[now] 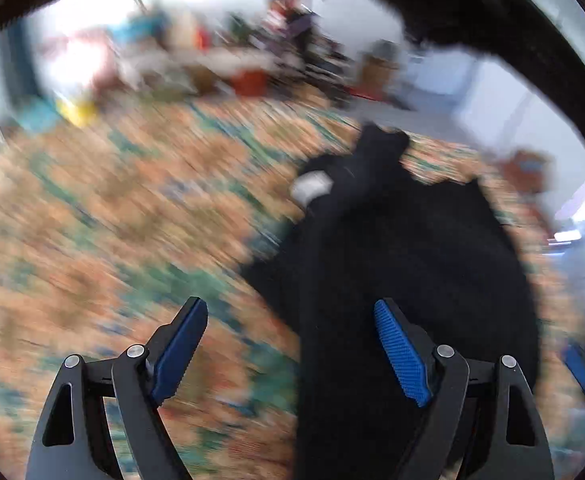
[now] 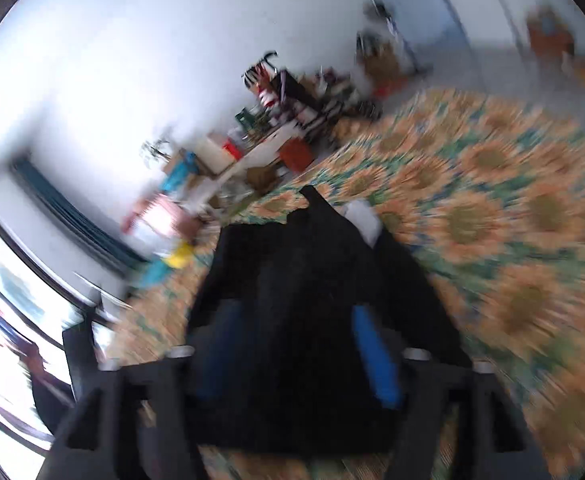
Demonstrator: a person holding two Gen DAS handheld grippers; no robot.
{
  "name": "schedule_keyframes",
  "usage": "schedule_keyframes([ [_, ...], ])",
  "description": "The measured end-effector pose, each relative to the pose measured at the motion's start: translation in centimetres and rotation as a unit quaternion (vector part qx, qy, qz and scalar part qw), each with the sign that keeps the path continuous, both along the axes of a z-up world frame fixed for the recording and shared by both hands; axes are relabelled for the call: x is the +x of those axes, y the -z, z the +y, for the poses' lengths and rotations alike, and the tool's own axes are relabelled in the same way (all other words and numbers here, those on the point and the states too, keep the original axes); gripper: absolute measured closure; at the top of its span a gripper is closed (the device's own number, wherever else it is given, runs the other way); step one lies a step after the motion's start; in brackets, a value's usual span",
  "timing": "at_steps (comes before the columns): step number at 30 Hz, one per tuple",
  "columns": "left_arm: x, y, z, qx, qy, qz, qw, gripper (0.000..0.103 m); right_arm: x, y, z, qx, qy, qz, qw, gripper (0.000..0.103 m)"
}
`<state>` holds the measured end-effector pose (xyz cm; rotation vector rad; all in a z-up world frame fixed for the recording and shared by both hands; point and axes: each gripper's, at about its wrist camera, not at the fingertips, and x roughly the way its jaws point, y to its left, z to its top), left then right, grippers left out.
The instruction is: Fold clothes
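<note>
A black garment [image 1: 412,240] lies spread on a sunflower-patterned cover [image 1: 112,200], with a white label [image 1: 312,188] near its far end. My left gripper [image 1: 288,306] hangs above the garment's left edge, open, its blue pads [image 1: 400,356] wide apart and nothing pinched. In the right wrist view the same garment [image 2: 312,264] runs away from the camera, and its label [image 2: 362,216] is at the far right. My right gripper [image 2: 294,310] is blurred, and its blue pads [image 2: 372,352] stand apart over the near end of the cloth, open.
The sunflower cover [image 2: 492,200] stretches wide on all sides of the garment. Cluttered boxes and household items [image 2: 276,128] line the far wall. A bright window [image 2: 20,300] is at the left. A dark blurred shape [image 1: 492,4] hangs at the top of the left wrist view.
</note>
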<state>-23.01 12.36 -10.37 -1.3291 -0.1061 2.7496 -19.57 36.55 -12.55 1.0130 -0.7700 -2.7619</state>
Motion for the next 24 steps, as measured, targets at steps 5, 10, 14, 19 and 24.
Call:
schedule_keyframes([
  [5,2.2,-2.0,-0.2,0.1,0.023,-0.011,0.9947,0.027,4.5,2.2,-2.1,-0.04,-0.028,-0.07,0.996,0.026],
  [10,5.8,-2.0,-3.9,0.293,-0.006,-0.005,0.9562,0.025,3.0,6.3,-2.0,-0.155,-0.013,-0.118,0.981,0.025],
  [14,6.6,0.6,-6.2,0.44,-0.023,-0.028,0.8974,0.024,1.6,7.7,-2.2,-0.19,-0.005,-0.09,0.978,0.023],
  [19,8.5,1.7,-5.4,0.502,-0.017,-0.035,0.864,0.024,0.1,7.4,-2.0,-0.214,0.002,-0.081,0.973,0.071],
  [24,9.6,2.9,-3.8,0.568,-0.031,-0.056,0.8209,0.023,-0.2,3.8,-2.2,-0.205,-0.026,-0.025,0.978,0.075],
])
